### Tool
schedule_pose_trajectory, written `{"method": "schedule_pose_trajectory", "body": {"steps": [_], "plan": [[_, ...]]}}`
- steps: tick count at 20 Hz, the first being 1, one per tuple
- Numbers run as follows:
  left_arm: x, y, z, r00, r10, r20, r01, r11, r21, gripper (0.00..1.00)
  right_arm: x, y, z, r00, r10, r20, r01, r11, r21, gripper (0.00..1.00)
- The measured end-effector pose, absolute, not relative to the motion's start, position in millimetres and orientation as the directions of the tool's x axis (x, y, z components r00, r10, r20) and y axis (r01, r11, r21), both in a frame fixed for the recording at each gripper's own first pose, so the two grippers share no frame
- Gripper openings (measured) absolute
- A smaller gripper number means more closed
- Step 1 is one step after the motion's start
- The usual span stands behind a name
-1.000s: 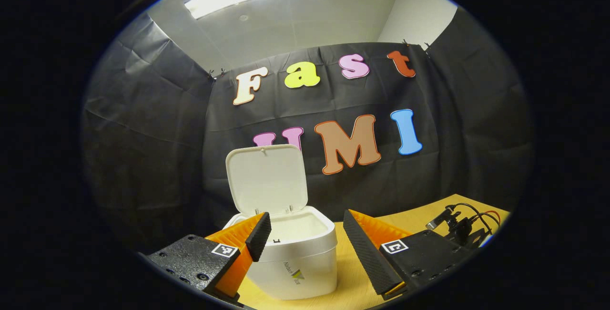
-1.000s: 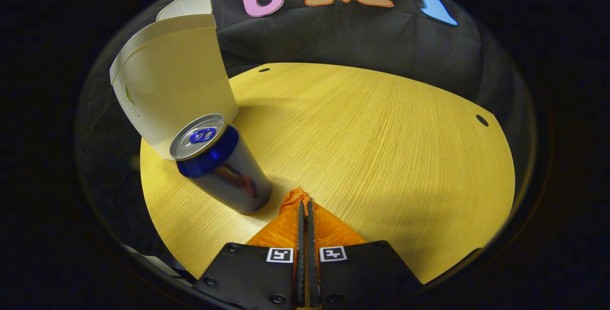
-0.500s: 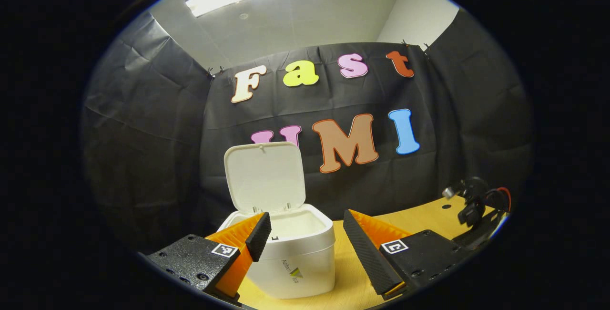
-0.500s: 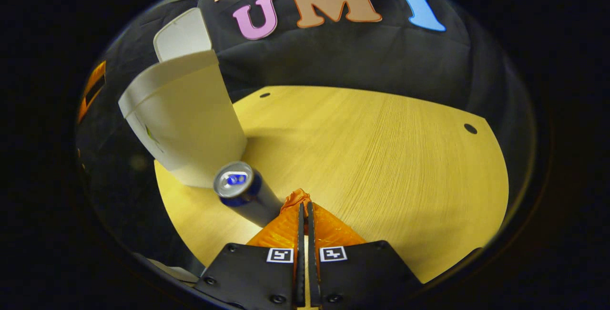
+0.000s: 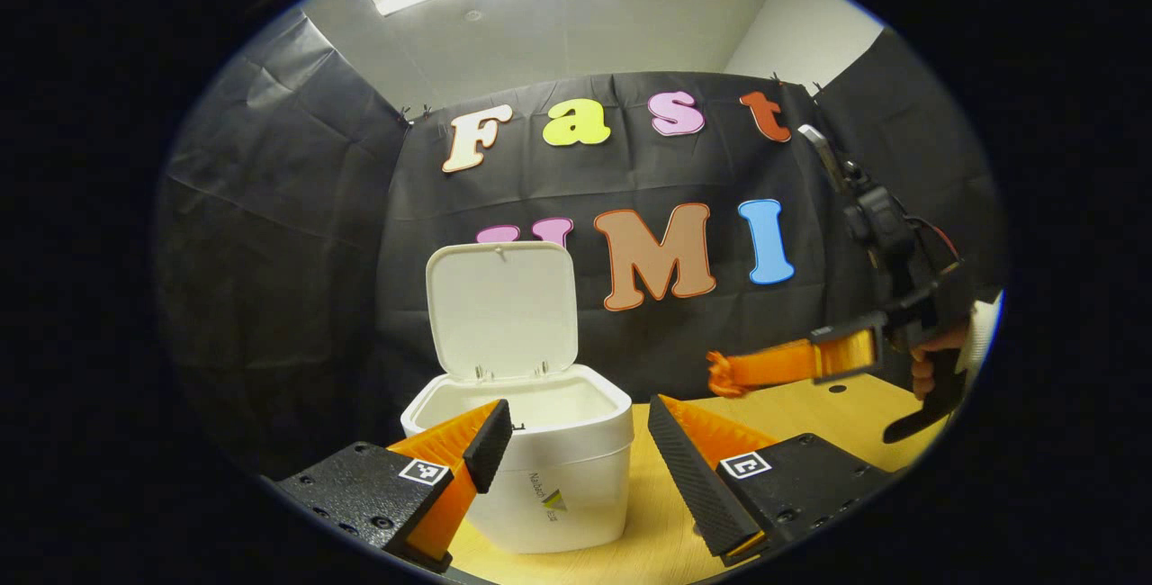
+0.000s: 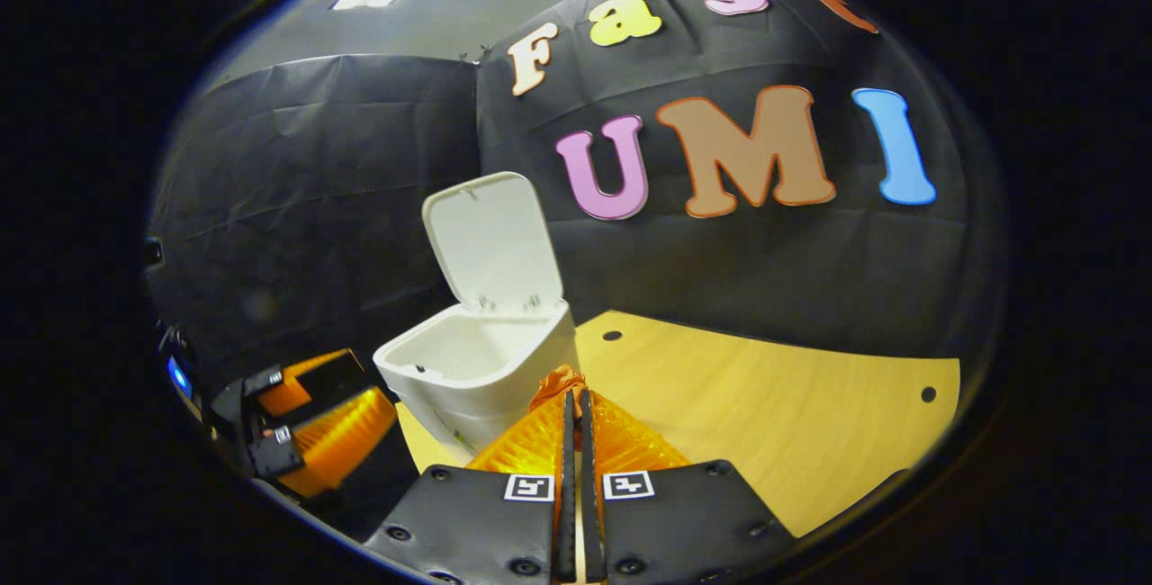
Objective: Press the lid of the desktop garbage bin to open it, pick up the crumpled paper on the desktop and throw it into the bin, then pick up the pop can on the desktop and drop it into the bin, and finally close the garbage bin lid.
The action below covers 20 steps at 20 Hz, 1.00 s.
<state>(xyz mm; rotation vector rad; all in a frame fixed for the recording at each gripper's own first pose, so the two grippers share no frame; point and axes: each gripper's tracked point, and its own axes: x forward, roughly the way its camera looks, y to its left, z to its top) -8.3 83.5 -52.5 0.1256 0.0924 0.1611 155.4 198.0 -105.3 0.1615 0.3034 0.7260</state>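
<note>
The white desktop bin (image 5: pixel 540 468) stands on the wooden table (image 5: pixel 661 522) with its lid (image 5: pixel 501 310) flipped upright at the back. My left gripper (image 5: pixel 578 409) is open just in front of the bin, nothing between its fingers. My right gripper (image 5: pixel 717 375) hovers above the table to the right of the bin, held by a hand (image 5: pixel 925 369), its fingers pressed together and pointing toward the bin. In the right gripper view the right gripper (image 6: pixel 573 391) is shut and empty, raised near the bin (image 6: pixel 468 378), with the open lid (image 6: pixel 493 238) beyond. The left gripper (image 6: pixel 324 414) shows low at the left.
The wooden table (image 6: pixel 774 405) stretches to the right of the bin, with small dark holes near its edges. The black cloth wall closes the back and left side right behind the bin.
My right gripper has lifted off the table and tilted up toward the bin, still shut. The pop can beside the bin has dropped out of its view. The left gripper barely moved.
</note>
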Motion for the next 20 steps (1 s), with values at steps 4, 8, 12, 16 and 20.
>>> {"method": "schedule_pose_trajectory", "body": {"steps": [4, 8, 12, 16, 20], "plan": [[-19, 90, -63, 0.979, 0.168, -0.112, -0.153, 0.979, 0.131, 0.93, 166, 245, -87, 0.655, 0.735, -0.175, -0.694, 0.677, 0.246, 0.06], [-32, 102, -72, 0.97, 0.197, -0.143, -0.177, 0.974, 0.145, 0.93, 175, 281, -81, 0.637, 0.751, -0.173, -0.713, 0.659, 0.24, 0.06], [-38, 111, -75, 0.964, 0.22, -0.151, -0.198, 0.969, 0.146, 0.93, 184, 300, -88, 0.625, 0.754, -0.2, -0.712, 0.656, 0.249, 0.11], [-40, 111, -77, 0.963, 0.222, -0.153, -0.203, 0.97, 0.133, 0.93, 184, 307, -90, 0.628, 0.753, -0.198, -0.714, 0.658, 0.239, 0.22], [-37, 103, -77, 0.968, 0.2, -0.15, -0.183, 0.976, 0.121, 0.93, 181, 309, -89, 0.62, 0.762, -0.186, -0.727, 0.647, 0.23, 0.58]]}}
